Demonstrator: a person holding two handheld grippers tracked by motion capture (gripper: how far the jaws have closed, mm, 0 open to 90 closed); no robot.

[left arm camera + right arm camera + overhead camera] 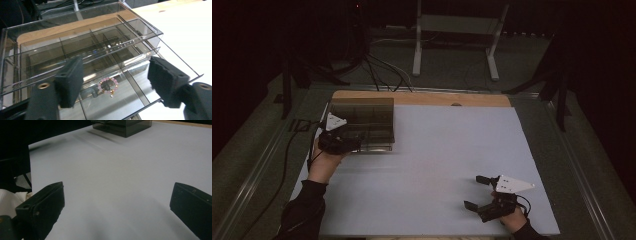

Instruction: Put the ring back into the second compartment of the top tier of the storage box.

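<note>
A smoky clear plastic organiser box (364, 116) with divided drawers stands at the table's back left. My left gripper (354, 142) is at its front, and its jaws stand open. In the left gripper view, the left gripper (117, 71) hovers over a pulled-out drawer (183, 65). A pink bead bracelet (108, 86) lies in one of the drawer's compartments, below the gap, and neither pad touches it. My right gripper (473, 191) rests at the front right, open, with nothing between its jaws (117, 197).
The white table top (437, 150) stretches between the two hands. A wooden strip (437, 98) runs along its far edge. Cables and a white stand's legs (417, 45) lie on the floor beyond. The box (122, 126) shows far off in the right gripper view.
</note>
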